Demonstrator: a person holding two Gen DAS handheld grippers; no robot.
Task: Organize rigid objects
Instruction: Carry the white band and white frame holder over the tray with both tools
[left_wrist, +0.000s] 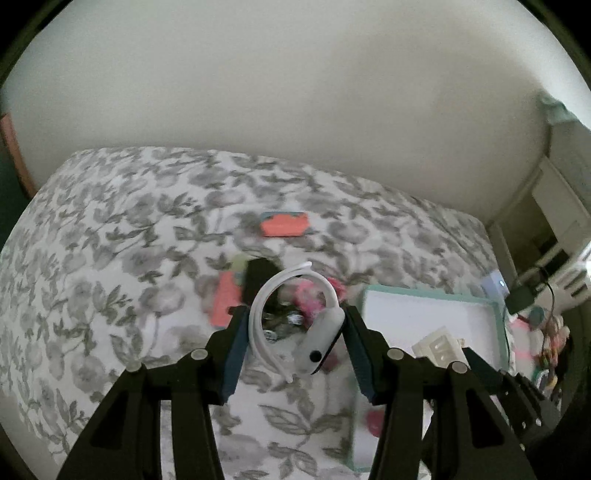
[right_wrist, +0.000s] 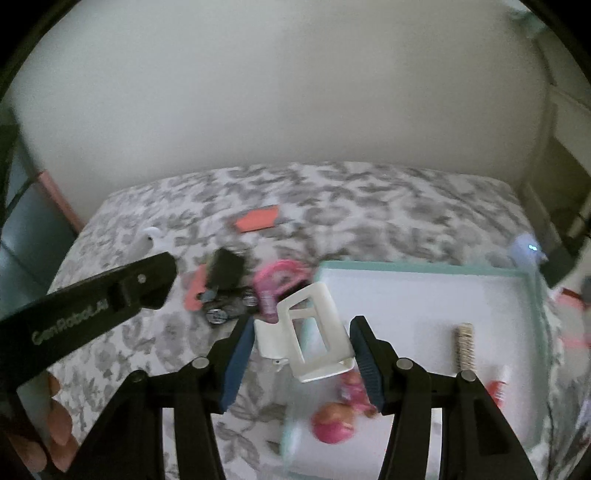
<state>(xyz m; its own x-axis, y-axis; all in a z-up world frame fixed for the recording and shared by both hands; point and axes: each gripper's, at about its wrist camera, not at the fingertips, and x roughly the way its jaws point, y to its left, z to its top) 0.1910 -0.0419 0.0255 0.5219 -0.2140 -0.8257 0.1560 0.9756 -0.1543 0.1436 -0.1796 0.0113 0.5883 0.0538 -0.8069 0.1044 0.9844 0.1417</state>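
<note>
Floral grey-and-white bedspread (left_wrist: 122, 236) carries everything. On it, to the right of the loose pile, lies the big teal-rimmed tray (right_wrist: 532, 314), my judged destination. From my right gripper (right_wrist: 303, 345) the tray's white floor sits directly ahead and slightly right, so that side is nearer. From my left gripper (left_wrist: 293, 330) the tray (left_wrist: 439, 295) lies off to the right, beyond the right gripper.

My right jaws pinch a white plastic stand (right_wrist: 317, 332), its long axis running forward and away from me, its base end over the tray's near-left rim. My left jaws are set about a white smartwatch (left_wrist: 319, 341): the watch body rests against the right finger, the strap (left_wrist: 266, 306) loops toward the left one, and both seem in contact, though blur leaves grip firmness uncertain.

I judge that the stand goes down first.
</note>
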